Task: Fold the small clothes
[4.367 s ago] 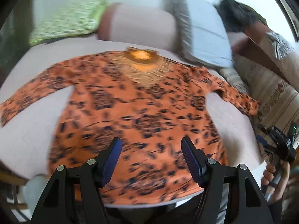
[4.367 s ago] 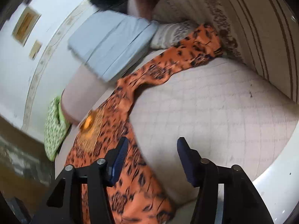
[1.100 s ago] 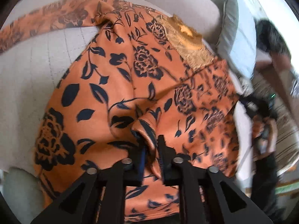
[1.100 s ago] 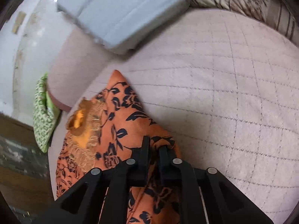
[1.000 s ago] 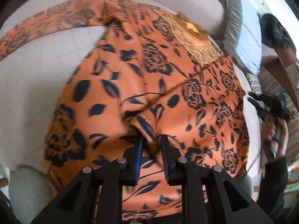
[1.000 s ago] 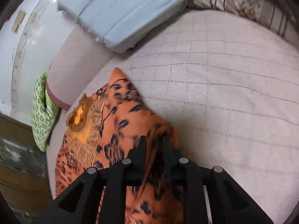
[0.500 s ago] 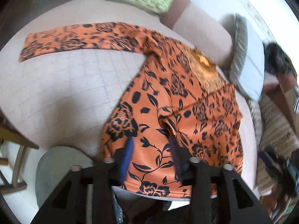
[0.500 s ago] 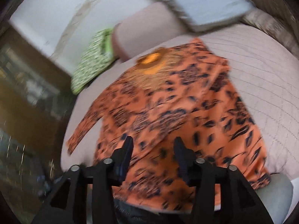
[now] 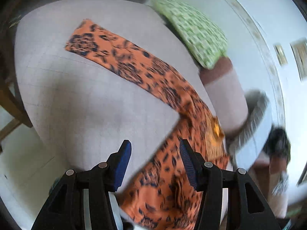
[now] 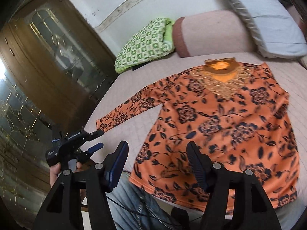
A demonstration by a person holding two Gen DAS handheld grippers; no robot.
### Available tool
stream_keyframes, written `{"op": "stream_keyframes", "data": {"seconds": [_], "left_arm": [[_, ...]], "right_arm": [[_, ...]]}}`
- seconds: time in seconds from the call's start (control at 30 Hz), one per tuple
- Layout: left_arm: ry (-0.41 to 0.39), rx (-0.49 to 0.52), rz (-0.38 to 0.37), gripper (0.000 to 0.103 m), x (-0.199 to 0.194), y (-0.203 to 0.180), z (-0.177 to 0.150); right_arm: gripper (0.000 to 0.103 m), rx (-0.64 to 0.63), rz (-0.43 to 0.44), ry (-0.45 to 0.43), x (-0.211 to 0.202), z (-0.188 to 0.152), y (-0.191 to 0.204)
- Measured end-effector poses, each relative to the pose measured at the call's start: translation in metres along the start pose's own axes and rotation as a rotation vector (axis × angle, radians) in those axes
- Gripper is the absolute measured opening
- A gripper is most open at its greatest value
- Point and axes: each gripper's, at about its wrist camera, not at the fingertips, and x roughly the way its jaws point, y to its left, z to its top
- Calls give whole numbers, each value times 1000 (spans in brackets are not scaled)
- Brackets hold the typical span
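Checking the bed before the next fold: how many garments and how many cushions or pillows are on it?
Orange floral tops: 1
Green patterned cushions: 1
Pale blue pillows: 1
Pink bolsters: 1
Total: 4

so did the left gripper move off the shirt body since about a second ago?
Yes. The left gripper let go and swung left, toward the outstretched sleeve and the green pillow; jaws now open.

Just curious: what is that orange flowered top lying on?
The orange top lies flat on a pale quilted bed cover. Whatever is beneath the cover is hidden.
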Motion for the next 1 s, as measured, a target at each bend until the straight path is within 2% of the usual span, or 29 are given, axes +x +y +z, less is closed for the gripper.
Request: {"op": "stream_keyframes", "data": {"seconds": [0.1,0.23,0.33,0.4,0.47,0.63,0.7,0.73,0.77,0.8,0.83,0.9,0.97,1.0], "left_arm": [[-57,-108,18,52,5,28,27],[-121,-274,100,52,22,74,61],[-115,-361,127,52,45,99,82],[-140,-363,133,54,52,100,90],[-168,-327,159,62,55,90,99],[-221,-356,239,62,71,84,121],[-229,-325,299,61,77,75,129],[-235,-300,333,58,80,70,131],[-247,-279,374,46,83,65,132],[-255,-258,419,22,83,62,132],[-259,-245,443,11,84,58,133],[-257,-209,419,7,86,50,130],[-294,-141,419,6,74,36,119],[-338,-75,429,6,62,19,109]], "right_arm": [[66,-16,0,42,29,7,10],[66,-22,-2,95,68,14,15],[66,-7,2,135,93,17,13],[66,-4,4,152,104,17,12],[66,-3,-4,165,112,17,10],[66,39,-17,166,119,17,0],[66,52,-19,164,117,16,-3],[66,55,-19,165,115,16,-5],[66,57,-19,161,112,16,-5],[66,58,-20,155,109,16,-5],[66,60,-19,148,105,16,-6],[66,63,-11,130,94,15,-7],[66,62,-15,117,87,14,-8],[66,62,-18,112,82,13,-9]]}}
